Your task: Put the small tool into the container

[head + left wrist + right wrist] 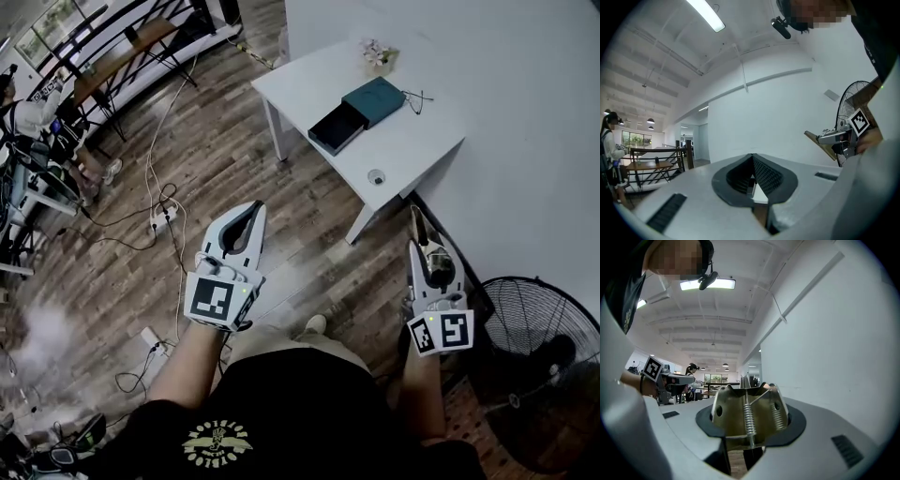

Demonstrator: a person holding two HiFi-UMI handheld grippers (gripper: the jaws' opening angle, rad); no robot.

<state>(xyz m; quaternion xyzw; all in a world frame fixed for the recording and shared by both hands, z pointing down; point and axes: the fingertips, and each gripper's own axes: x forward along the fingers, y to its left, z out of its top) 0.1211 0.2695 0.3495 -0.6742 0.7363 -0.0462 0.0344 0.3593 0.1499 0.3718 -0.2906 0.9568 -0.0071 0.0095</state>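
Observation:
The container is a teal box [375, 99] with its dark drawer [335, 127] pulled out, lying on the white table [422, 141] far ahead of me. My right gripper [424, 251] [749, 397] is shut on the small tool [419, 228] [747, 418], a brass-coloured metal piece with two springs that pokes out past the jaws. My left gripper [250, 210] [752, 159] is held level at my left, shut, its black pads meeting with nothing between them. Both grippers hang over the wooden floor, well short of the table.
On the table stand a small potted plant [380, 56], a thin dark wire object [415, 97] and a small round item [376, 176]. A black floor fan [536, 361] stands close at my right. Cables and a power strip [161, 217] lie on the floor at left.

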